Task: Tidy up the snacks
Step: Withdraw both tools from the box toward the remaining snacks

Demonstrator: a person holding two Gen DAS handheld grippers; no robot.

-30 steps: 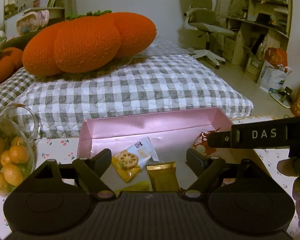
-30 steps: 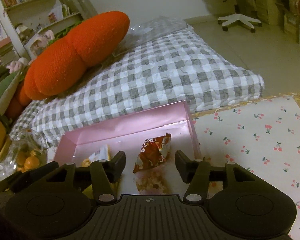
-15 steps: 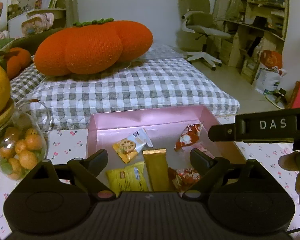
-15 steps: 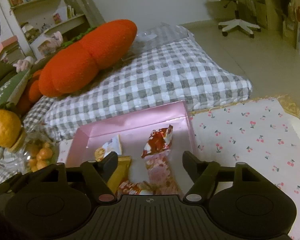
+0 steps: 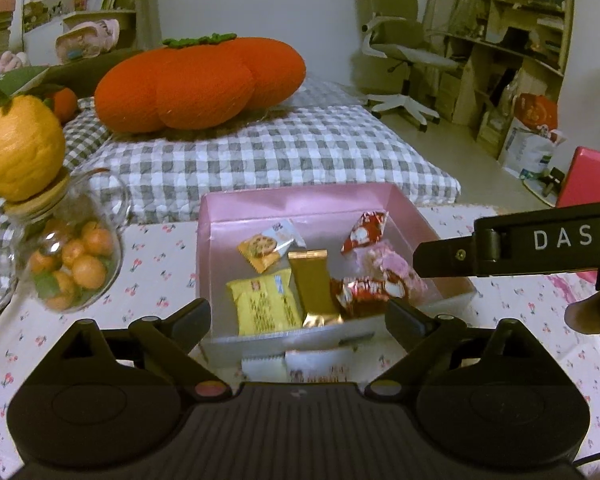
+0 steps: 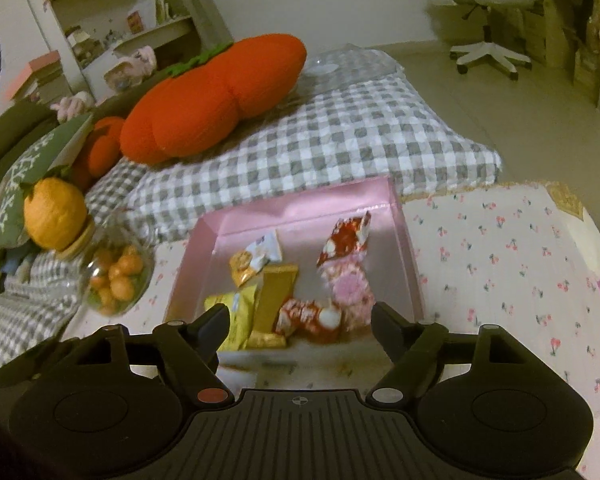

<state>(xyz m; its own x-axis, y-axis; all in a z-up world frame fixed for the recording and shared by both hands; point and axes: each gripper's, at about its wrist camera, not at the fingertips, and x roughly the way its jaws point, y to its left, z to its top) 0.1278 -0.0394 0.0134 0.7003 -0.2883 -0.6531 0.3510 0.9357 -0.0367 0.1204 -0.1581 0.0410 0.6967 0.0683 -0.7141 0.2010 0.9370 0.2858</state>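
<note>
A pink box sits on the cherry-print cloth and holds several snack packets: a yellow one, a gold bar, a cookie packet, red wrappers and a pink one. Two white packets lie outside the box's near wall. My left gripper hangs above the near edge, jaws opening, nothing between them. My right gripper is also above the near edge, jaws opening and empty. The right gripper's black body shows at the right in the left wrist view.
A glass jar of small oranges with a big orange fruit on its lid stands left of the box. Behind is a checked mattress with an orange pumpkin cushion. A person's fingers show at the right edge.
Both grippers have pulled back and risen from inside the box, and their jaws have widened. More of the box's packets and the jar have come into view.
</note>
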